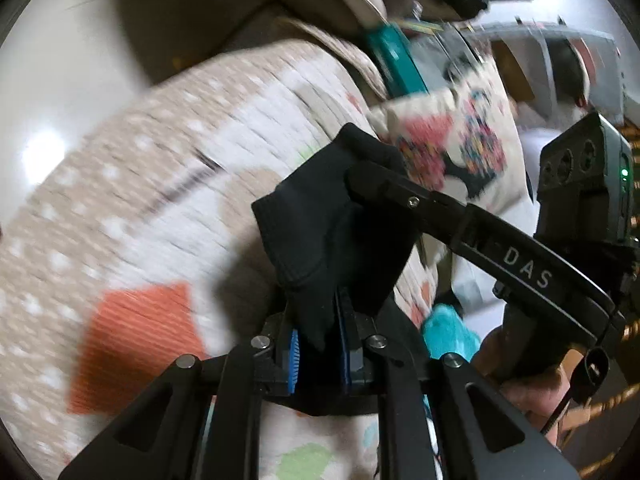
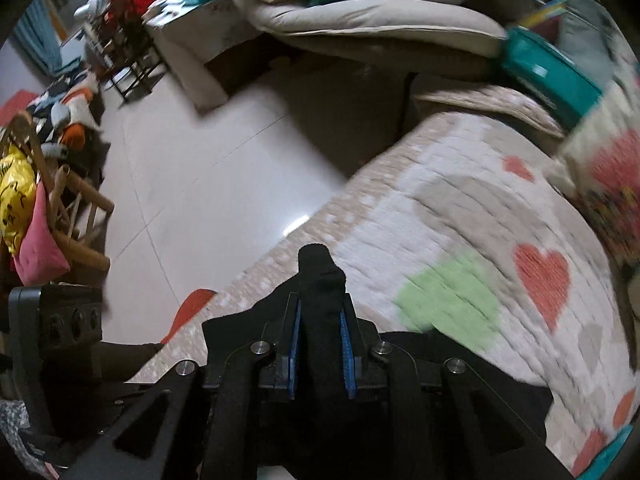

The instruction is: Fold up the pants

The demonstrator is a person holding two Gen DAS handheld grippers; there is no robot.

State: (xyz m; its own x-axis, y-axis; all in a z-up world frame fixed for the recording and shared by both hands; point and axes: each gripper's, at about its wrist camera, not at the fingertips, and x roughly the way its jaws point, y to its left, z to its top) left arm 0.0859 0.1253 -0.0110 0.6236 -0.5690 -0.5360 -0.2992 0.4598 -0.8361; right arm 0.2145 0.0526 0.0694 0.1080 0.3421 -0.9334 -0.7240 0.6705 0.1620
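Observation:
The black pants are lifted over a bed with a patterned quilt. My left gripper is shut on a bunch of the black fabric, which sticks up between its blue pads. In the same view the right gripper's black body and a hand sit at the right. In the right wrist view my right gripper is shut on another fold of the pants, which pokes out past its fingertips. More black cloth hangs below the jaws.
The quilt with hearts and a green dot covers the bed; its edge drops to a pale tiled floor. A printed pillow and a teal box lie at the bed's far end. A wooden chair with cushions stands at left.

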